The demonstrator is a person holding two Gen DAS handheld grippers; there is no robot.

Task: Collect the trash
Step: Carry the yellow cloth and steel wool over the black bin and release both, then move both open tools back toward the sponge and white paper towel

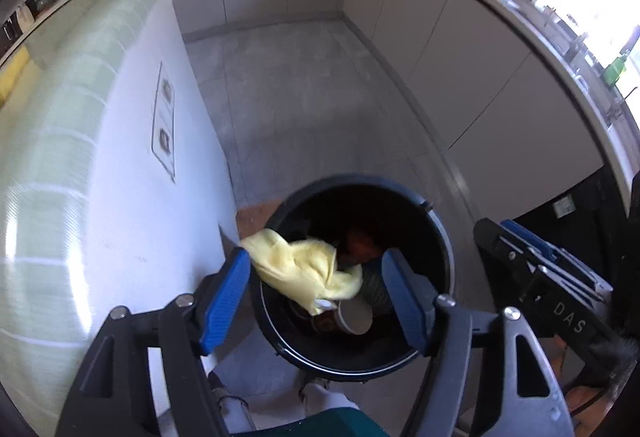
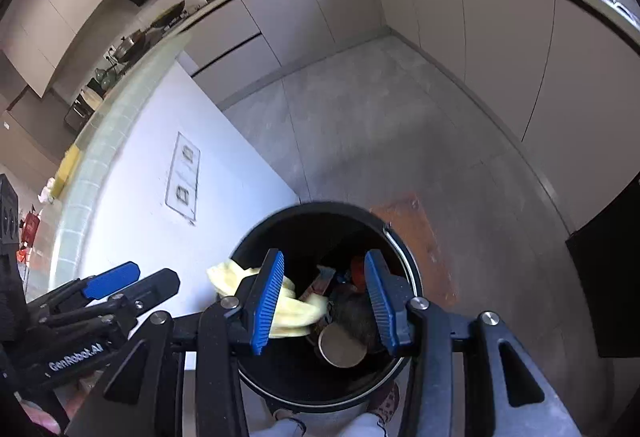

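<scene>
Floor point(image 1: 304, 85): grey tiles that fill the middle of both wrist views, with pale cabinet fronts point(image 1: 440, 49) curving from 12 to 3 o'clock.
Island wall point(image 1: 132, 197): a white panel at 9 o'clock in the left wrist view, topped by a pale green tiled counter point(image 1: 60, 109); its corner stands just beside the bin.
Bin point(image 1: 442, 237): a round black trash bin on the floor, open at the top, at 6 o'clock in both views, under both grippers; a rust-brown floor patch point(image 2: 416, 237) lies at its 2 o'clock in the right wrist view.
Left gripper point(image 1: 316, 289): points steeply down over the bin mouth, blue pads set well apart, nothing pressed between them.
Right gripper point(image 2: 324, 301): also over the bin, jaws parted less widely and empty; it shows at 3 o'clock in the left wrist view.
Yellow cloth point(image 1: 296, 269): crumpled pale yellow trash draped over the bin rim at the bin's 9 o'clock, mostly inside and blurred. It lies beside the left gripper's left pad; whether it touches cannot be told.
Paper cup point(image 1: 356, 317): on its side in the bin at 6 o'clock, mouth toward the camera.
Other trash point(image 1: 360, 241): dark reddish scraps deeper inside, too dim to name.
</scene>
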